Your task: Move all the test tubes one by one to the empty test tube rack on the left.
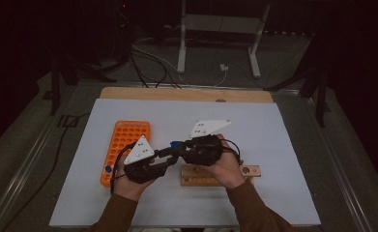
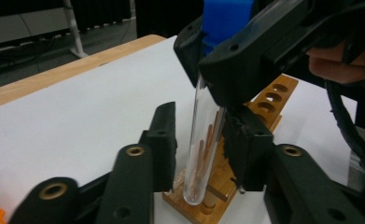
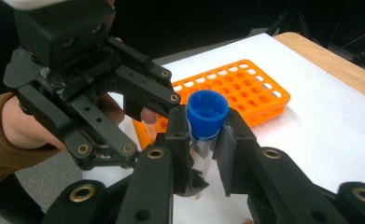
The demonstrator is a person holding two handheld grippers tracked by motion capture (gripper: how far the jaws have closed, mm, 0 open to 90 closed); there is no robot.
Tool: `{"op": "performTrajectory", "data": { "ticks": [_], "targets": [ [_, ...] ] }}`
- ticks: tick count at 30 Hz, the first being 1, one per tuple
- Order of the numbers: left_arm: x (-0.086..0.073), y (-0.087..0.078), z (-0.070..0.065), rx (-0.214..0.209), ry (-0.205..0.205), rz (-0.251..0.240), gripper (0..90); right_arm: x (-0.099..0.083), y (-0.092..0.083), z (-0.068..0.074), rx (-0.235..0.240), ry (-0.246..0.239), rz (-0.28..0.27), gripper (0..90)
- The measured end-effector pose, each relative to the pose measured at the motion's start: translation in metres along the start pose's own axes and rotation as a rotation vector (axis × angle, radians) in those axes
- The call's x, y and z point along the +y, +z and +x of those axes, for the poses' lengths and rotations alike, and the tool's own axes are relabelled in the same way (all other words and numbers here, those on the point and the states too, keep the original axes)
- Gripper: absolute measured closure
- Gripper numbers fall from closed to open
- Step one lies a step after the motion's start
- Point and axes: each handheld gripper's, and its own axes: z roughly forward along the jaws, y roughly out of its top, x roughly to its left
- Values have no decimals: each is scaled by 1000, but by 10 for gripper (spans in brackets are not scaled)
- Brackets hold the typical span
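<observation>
The orange rack [image 1: 125, 147] lay beyond the left gripper [image 2: 196, 140], the wooden rack [image 1: 220, 175] below both. The right gripper's [image 3: 203, 140] fingers clamped the blue-capped tube [image 2: 203, 144] under its cap; left fingers stood narrow around its lower glass.

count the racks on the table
2. The orange rack lies left on the white sheet, beside the left gripper. The wooden rack lies near the front, partly under the right hand; others may be hidden.
</observation>
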Motion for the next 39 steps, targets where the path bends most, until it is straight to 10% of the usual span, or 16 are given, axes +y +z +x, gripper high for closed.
{"op": "performTrajectory", "data": {
  "ticks": [8, 20, 39],
  "targets": [
    [0, 1, -2, -12, 19, 2, 771, 0, 1, 1, 7, -3, 3, 755],
    [-1, -15, 11, 57, -9, -22, 773, -12, -14, -11, -55, 55, -54, 153],
    [-13, -57, 39, 186, -53, -46, 773, -65, -59, -43, -223, 157, -93, 43]
  ]
}}
